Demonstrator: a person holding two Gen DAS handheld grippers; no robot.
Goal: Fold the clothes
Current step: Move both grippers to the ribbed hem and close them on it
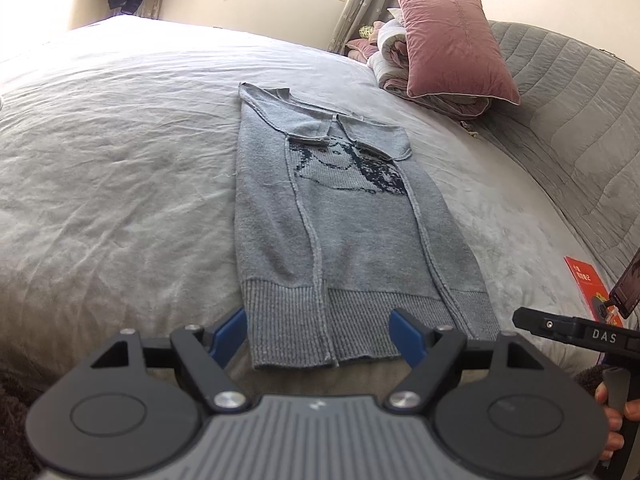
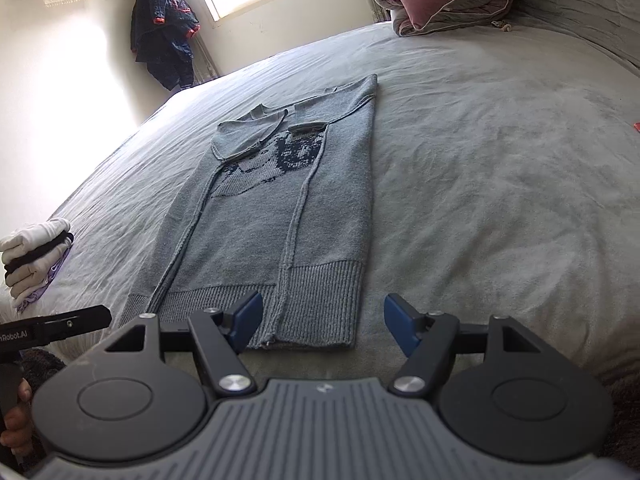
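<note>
A grey knitted sweater (image 1: 340,216) with a dark pattern lies flat on the bed, both sides and sleeves folded inward, ribbed hem toward me. My left gripper (image 1: 320,338) is open just above the hem's left part, with the hem edge seen between its blue pads, untouched. The same sweater (image 2: 280,208) shows in the right wrist view. My right gripper (image 2: 324,324) is open over the hem's right corner, and its pads grip nothing. Each view catches the other gripper's black body at its edge.
The bed is covered by a wrinkled grey sheet (image 1: 120,160). A pink pillow (image 1: 456,40) rests on a folded quilt at the head. A small stack of folded clothes (image 2: 36,256) sits at the bed's left edge. A red booklet (image 1: 588,288) and a phone lie right.
</note>
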